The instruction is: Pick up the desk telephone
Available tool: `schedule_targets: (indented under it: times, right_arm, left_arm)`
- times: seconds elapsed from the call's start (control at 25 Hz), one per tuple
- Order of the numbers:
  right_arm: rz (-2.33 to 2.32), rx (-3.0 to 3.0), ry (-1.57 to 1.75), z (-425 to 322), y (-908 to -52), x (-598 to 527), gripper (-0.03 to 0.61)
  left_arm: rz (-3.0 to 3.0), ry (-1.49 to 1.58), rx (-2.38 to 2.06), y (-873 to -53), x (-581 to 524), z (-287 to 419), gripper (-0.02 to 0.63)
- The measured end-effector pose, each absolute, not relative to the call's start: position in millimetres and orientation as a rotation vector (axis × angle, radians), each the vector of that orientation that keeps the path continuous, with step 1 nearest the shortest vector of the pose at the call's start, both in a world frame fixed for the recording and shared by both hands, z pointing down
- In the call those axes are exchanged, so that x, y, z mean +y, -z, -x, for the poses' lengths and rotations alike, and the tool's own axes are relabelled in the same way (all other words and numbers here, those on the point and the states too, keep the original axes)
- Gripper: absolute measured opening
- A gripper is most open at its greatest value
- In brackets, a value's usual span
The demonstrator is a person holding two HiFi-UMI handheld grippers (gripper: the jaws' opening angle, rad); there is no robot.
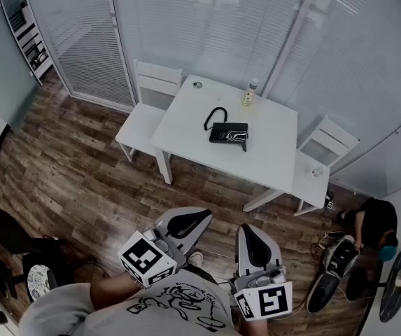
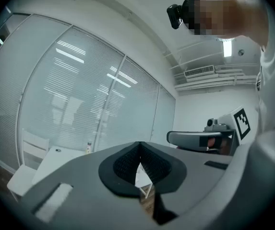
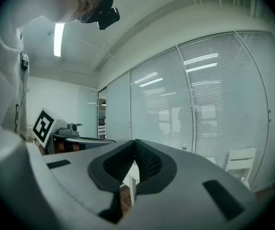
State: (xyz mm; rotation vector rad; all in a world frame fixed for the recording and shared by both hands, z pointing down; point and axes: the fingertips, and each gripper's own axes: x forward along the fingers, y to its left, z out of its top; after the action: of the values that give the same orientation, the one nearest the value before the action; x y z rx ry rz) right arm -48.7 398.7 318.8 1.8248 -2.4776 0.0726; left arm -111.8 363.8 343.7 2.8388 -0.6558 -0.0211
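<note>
The desk telephone (image 1: 229, 133) is laid on the table (image 1: 270, 156); well away, left claw (image 2: 138, 146) and right claw (image 3: 135, 143) are held closed, empty.

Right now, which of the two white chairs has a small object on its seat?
The chair at the right end of the table in the head view: a small pale object lies on its seat. The left chair carries none.

Telephone (image 1: 229, 134) on table (image 1: 186, 128), bottle (image 1: 248, 94) behind it, left chair (image 1: 138, 127), right chair (image 1: 312, 177) flanking
</note>
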Motion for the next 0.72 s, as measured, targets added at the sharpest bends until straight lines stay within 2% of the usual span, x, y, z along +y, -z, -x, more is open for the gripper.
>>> schedule_targets:
  times: [0.52,0.72]
  right_arm:
    - [-1.890,-2.487,-0.142,-23.8,-323.3,400.4,0.006]
    - [-1.857,-2.547,-0.220,-29.9,-328.2,388.7,0.006]
  left_arm:
    - [-2.828,0.012,-0.653,-347.7,362.9,47.5,0.003]
    - [-2.800,-0.004,-0.675,-354.8,351.7,37.5,0.003]
